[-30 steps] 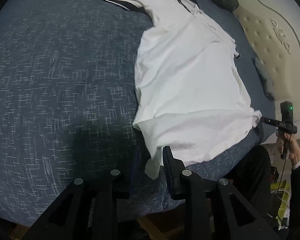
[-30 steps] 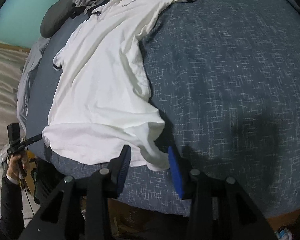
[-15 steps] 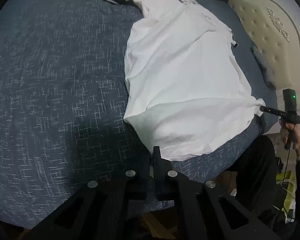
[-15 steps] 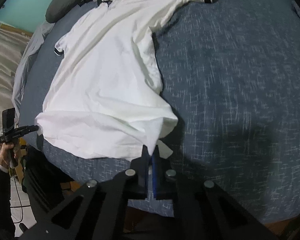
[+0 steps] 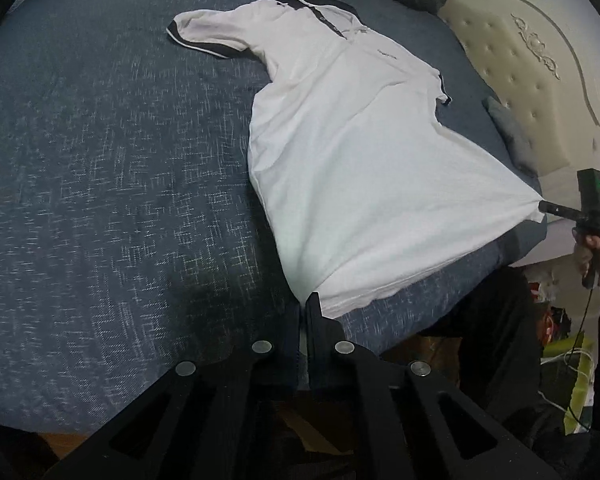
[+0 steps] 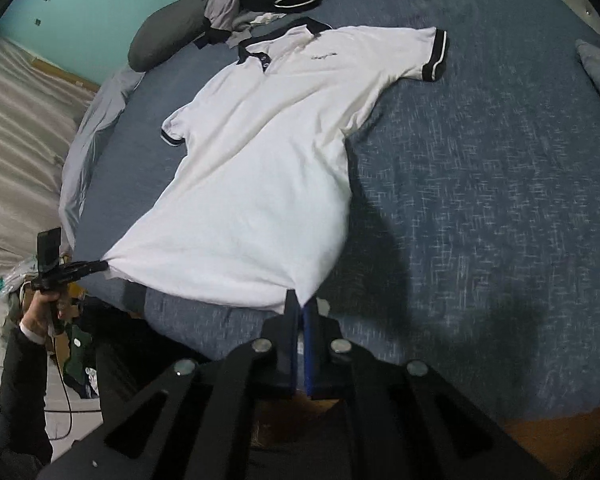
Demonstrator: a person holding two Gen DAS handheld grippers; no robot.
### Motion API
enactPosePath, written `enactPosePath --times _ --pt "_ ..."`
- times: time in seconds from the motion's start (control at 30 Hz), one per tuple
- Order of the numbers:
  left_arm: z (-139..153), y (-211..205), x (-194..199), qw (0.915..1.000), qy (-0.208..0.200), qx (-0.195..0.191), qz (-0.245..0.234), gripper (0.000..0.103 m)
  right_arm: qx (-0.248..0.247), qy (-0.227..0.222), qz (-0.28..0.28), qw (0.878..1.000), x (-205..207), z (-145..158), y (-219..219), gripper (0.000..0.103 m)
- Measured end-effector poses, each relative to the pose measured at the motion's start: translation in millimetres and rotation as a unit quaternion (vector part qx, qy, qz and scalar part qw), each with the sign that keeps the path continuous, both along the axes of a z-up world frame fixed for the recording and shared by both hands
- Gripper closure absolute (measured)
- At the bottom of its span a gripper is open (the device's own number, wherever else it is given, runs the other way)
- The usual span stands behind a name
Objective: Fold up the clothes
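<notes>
You are holding the white polo shirt (image 6: 260, 168) by its two hem corners at the near edge of the bed (image 6: 480, 200): the left gripper (image 5: 303, 308) and the right gripper (image 6: 299, 308) are each clamping one corner (the collar is lying toward the far edge). Next, you are probably carrying the hem toward the collar, keeping both corners level.

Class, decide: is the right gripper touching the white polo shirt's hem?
Touching. Right wrist view: right gripper is shut on white polo shirt hem corner.
</notes>
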State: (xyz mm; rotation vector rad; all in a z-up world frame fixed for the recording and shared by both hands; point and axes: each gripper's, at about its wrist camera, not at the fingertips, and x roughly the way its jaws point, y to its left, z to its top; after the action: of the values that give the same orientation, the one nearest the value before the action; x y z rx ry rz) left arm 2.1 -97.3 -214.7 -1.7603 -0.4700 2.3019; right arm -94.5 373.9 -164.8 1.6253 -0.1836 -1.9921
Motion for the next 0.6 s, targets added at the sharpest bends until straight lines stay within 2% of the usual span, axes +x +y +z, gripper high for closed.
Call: enactPosePath --times 0.13,0.4,0.53,0.6 --pt "-15.9 1.7 -0.1 0.9998 -0.018 -0.003 -0.001 0.101 0.017 -0.014 -0.008 1.0 4.5 -14.0 8.6 0.102" --pt "-63.6 6.0 -6.2 0.997 -0.076 -0.012 -0.002 0.1 0.043 -0.071 -0.023 0.996 4.3 -87.7 7.2 0.102" --pt "-64.3 2.2 -8.1 0.9966 -0.082 -0.01 -0.002 0.098 0.043 -0.085 -0.021 0.995 -0.6 -96.5 4.2 0.101" --pt "-57.5 -3.7 -9.1 0.9969 -0.078 -0.008 0.001 0.098 0.053 -0.092 -0.022 0.994 -3.4 -96.8 4.4 0.096"
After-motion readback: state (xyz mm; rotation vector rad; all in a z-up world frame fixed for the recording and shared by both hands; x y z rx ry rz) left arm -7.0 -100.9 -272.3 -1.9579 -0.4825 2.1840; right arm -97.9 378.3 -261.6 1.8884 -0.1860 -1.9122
